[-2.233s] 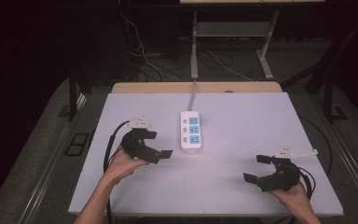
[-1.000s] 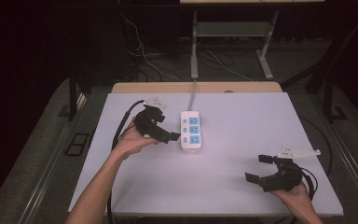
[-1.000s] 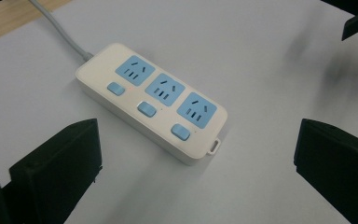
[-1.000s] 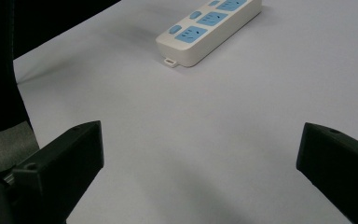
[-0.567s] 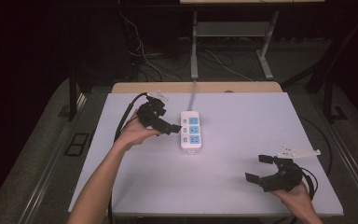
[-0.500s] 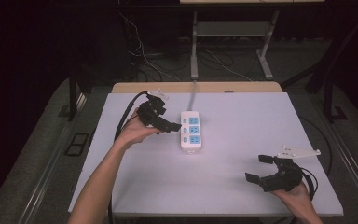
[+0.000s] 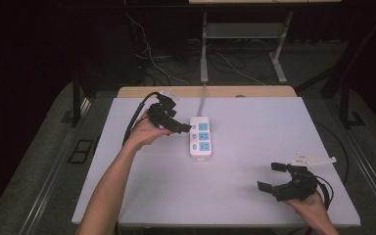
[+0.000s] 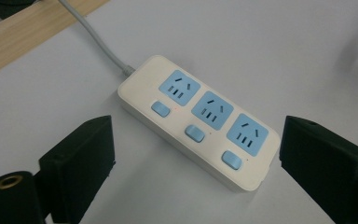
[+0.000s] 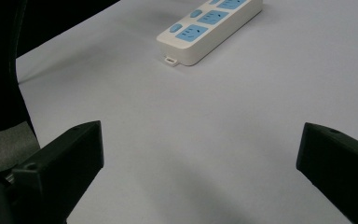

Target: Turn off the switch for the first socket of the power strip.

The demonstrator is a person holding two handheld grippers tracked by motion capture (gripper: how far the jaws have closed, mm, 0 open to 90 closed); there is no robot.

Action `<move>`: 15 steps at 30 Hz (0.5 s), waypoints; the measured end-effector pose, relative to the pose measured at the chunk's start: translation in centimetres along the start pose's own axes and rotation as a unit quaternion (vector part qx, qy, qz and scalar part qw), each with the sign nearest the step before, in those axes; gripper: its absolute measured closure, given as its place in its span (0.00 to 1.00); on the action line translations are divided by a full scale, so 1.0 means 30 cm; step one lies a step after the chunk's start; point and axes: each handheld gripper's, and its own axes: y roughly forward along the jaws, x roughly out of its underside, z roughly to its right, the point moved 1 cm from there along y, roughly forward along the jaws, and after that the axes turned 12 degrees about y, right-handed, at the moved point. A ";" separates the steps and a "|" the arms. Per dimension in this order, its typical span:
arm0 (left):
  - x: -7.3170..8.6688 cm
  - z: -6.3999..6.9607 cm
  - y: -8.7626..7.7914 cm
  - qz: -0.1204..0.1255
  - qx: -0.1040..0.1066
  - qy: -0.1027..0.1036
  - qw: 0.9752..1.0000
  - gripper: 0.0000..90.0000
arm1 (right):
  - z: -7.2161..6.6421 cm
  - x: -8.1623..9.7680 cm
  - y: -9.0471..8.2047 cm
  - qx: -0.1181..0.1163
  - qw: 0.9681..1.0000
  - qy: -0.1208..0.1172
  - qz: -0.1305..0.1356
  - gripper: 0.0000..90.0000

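White table (image 7: 254, 147) bears a power strip (image 7: 200, 136); left gripper (image 7: 178, 127) has closed in beside it, jaws apart; right gripper (image 7: 274, 177) stays far, spread.

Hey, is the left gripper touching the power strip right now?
Apart. In the left gripper view, the power strip lies on the table between the open jaws of the left gripper, with bare white table showing on both sides of it.
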 end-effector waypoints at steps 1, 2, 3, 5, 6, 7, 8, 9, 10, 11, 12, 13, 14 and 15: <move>-0.001 -0.004 0.002 -0.001 -0.001 0.000 1.000 0.12 | 0.000 0.000 0.001 0.000 1.000 -0.001 0.000 0.00; -0.002 -0.008 0.004 0.001 -0.004 -0.001 1.000 0.13 | -0.001 0.000 0.001 0.000 1.000 0.000 -0.001 0.00; -0.004 -0.012 0.005 0.001 -0.005 -0.001 1.000 0.15 | -0.001 0.000 0.002 0.000 1.000 0.000 -0.002 0.00; -0.007 -0.022 0.010 0.002 -0.005 -0.004 1.000 0.15 | -0.002 0.000 0.002 0.000 1.000 0.000 -0.003 0.00; -0.009 -0.026 0.012 0.004 -0.006 -0.004 1.000 0.16 | -0.002 0.000 0.002 0.000 1.000 -0.001 -0.003 0.00; -0.011 -0.028 0.015 0.004 -0.005 -0.003 1.000 0.19 | -0.001 0.000 0.002 -0.001 1.000 -0.001 -0.002 0.00; -0.013 -0.029 0.020 0.005 -0.004 -0.003 1.000 0.21 | -0.001 0.001 0.003 -0.001 1.000 0.000 -0.002 0.00; -0.016 -0.030 0.024 0.003 -0.002 0.000 1.000 0.21 | -0.001 0.001 0.003 -0.001 1.000 0.000 -0.002 0.00; -0.018 -0.030 0.030 0.003 0.000 0.002 1.000 0.23 | -0.001 0.001 0.004 -0.001 1.000 0.000 -0.003 0.00; -0.021 -0.030 0.036 0.002 0.001 0.003 1.000 0.24 | -0.001 0.000 0.005 -0.002 1.000 -0.001 -0.003 0.00; -0.023 -0.030 0.042 0.001 0.001 0.005 1.000 0.27 | -0.001 0.000 0.007 -0.002 1.000 -0.002 -0.004 0.00; -0.026 -0.030 0.048 0.000 0.001 0.006 1.000 0.29 | -0.002 0.000 0.008 -0.002 1.000 -0.003 -0.004 0.00; -0.028 -0.031 0.054 -0.002 0.003 0.009 1.000 0.32 | -0.003 0.001 0.009 -0.002 1.000 -0.003 -0.005 0.00; -0.030 -0.030 0.061 -0.002 0.003 0.010 1.000 0.34 | -0.004 0.001 0.010 -0.003 1.000 -0.002 -0.006 0.00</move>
